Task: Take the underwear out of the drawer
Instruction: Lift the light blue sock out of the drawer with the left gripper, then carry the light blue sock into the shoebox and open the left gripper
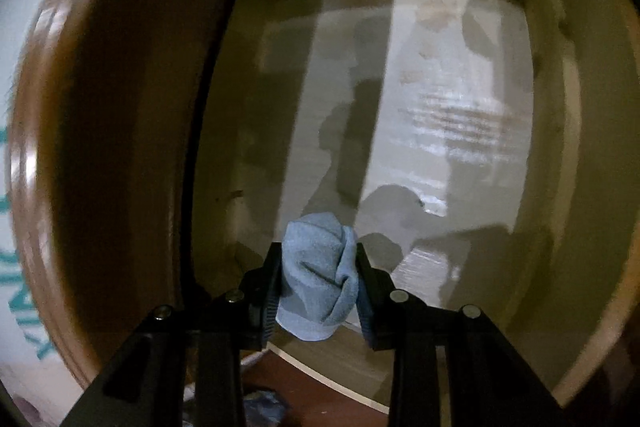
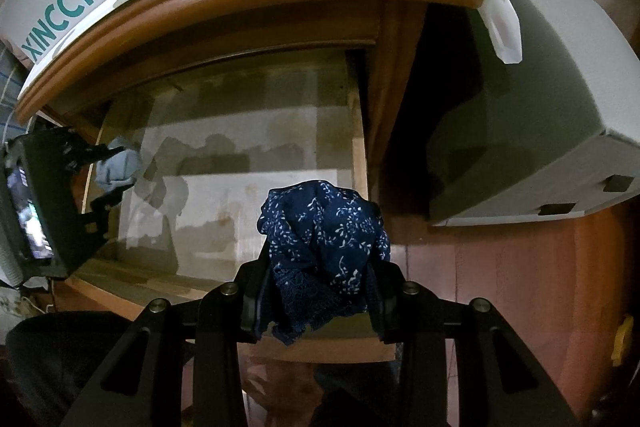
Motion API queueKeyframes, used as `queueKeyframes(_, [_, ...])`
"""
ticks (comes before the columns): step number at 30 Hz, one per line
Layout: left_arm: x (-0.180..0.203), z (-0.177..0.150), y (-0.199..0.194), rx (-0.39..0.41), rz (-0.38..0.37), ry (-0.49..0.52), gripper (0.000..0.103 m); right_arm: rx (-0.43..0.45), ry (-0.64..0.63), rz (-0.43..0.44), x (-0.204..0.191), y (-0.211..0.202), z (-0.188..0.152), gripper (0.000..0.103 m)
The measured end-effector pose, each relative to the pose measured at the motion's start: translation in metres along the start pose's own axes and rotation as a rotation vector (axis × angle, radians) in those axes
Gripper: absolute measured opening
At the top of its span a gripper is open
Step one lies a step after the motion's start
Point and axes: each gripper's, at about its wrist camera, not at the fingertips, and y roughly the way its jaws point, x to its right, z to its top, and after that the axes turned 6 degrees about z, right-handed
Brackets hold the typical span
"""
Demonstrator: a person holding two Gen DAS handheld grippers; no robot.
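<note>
From the left wrist, the left gripper (image 1: 318, 259) is squeezed shut on a light blue piece of underwear (image 1: 318, 275) bunched between its two black fingers, held over the open drawer (image 1: 400, 107), whose floor looks bare. From the right wrist, the right gripper (image 2: 320, 267) pinches a dark blue flowery piece of underwear (image 2: 324, 243) above that same drawer. I think both pieces are on their way out, so next they need carrying clear of the drawer and putting down somewhere.

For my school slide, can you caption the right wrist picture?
Right gripper clamps dark blue flowery underwear above the open drawer.
</note>
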Motion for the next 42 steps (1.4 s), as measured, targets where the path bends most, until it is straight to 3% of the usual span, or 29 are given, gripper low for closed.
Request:
queueKeyframes(11, [-0.032, -0.016, -0.047, 0.009, -0.043, -0.341, 0.033, 0.007, -0.010, -0.013, -0.001, -0.001, -0.002, 0.036])
queueKeyframes(14, [-0.031, -0.020, -0.041, 0.005, -0.029, -0.437, 0.033, 0.005, -0.012, -0.015, -0.002, 0.000, -0.001, 0.036])
queueKeyframes(23, [-0.055, -0.025, -0.080, -0.018, 0.016, -0.704, 0.033, 0.003, -0.018, -0.016, -0.003, 0.000, -0.001, 0.036])
queueKeyframes(34, [-0.098, -0.049, -0.150, 0.013, 0.085, -0.886, 0.033, 0.002, -0.023, -0.011, -0.005, 0.000, -0.002, 0.036])
queueKeyframes(42, [-0.173, -0.082, -0.210, 0.075, 0.117, -1.058, 0.033, 0.007, -0.024, -0.005, -0.007, -0.001, -0.002, 0.036])
